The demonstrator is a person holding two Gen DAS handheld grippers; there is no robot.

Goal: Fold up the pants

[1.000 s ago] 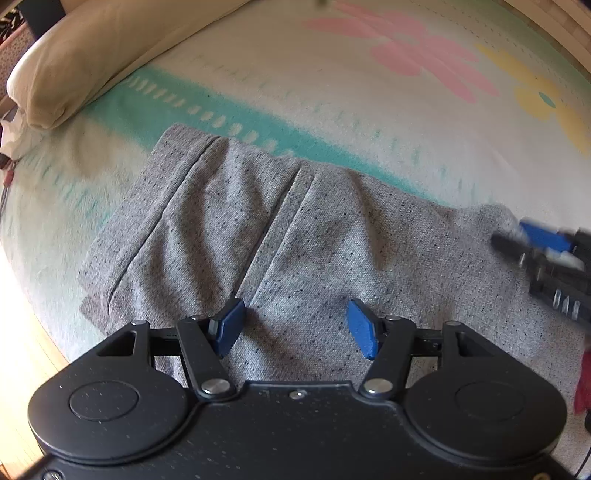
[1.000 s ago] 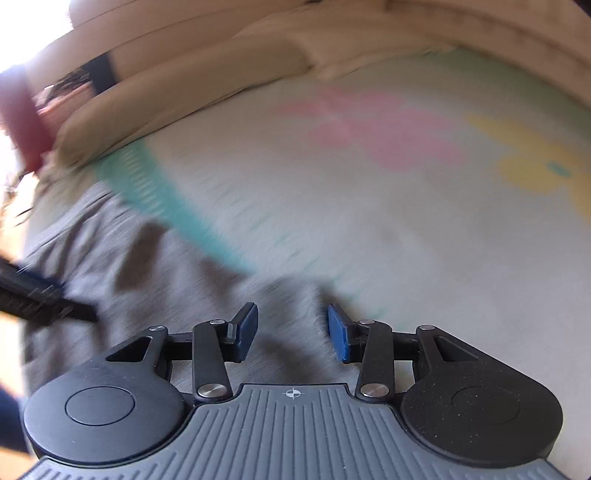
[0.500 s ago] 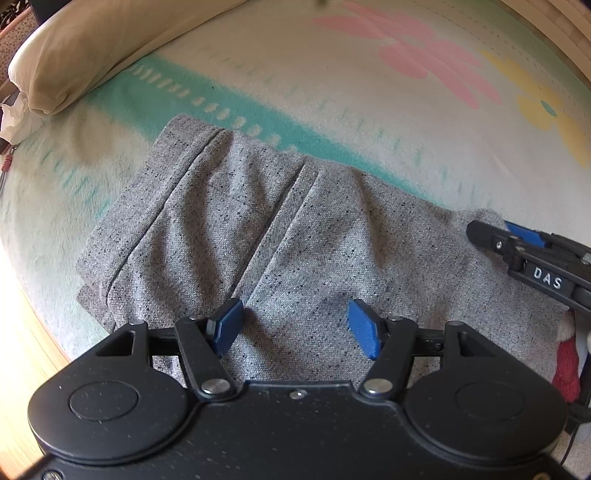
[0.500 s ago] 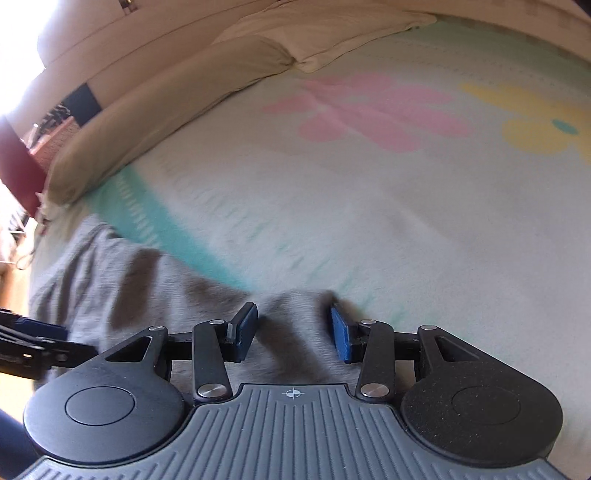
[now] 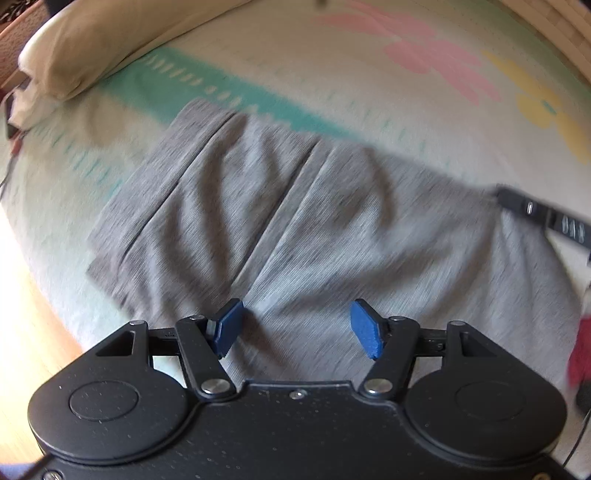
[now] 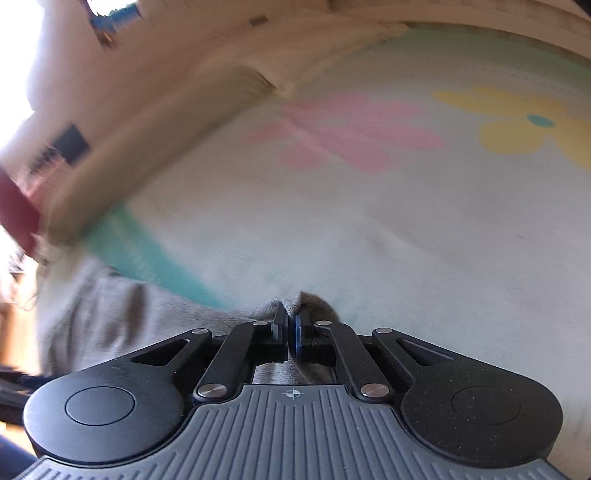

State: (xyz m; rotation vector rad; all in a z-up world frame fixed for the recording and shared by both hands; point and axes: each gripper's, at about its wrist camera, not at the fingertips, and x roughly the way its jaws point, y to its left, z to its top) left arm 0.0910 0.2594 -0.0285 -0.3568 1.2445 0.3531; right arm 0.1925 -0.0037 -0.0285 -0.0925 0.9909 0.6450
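Observation:
Grey pants [image 5: 303, 221] lie spread on the flowered bedspread [image 5: 369, 85], both legs side by side with a crease between them. My left gripper [image 5: 295, 328] hovers over the near edge of the cloth, open, with fabric below the blue pads but not pinched. In the right wrist view my right gripper [image 6: 291, 321] is shut on a raised corner of the pants [image 6: 110, 314], grey cloth bunched between the pads. The right gripper also shows as a dark bar [image 5: 543, 214] at the cloth's right end in the left wrist view.
A beige pillow [image 5: 103, 48] lies at the far left of the bed. The bed's left edge drops to a wooden floor [image 5: 22, 314]. A red item [image 5: 580, 354] sits by the pants at the right. A wooden bed frame [image 6: 461, 22] runs along the far side.
My right gripper has shut on the corner of the pants, which stood between open pads before. The left gripper has stayed open over the cloth; both views are now blurred.

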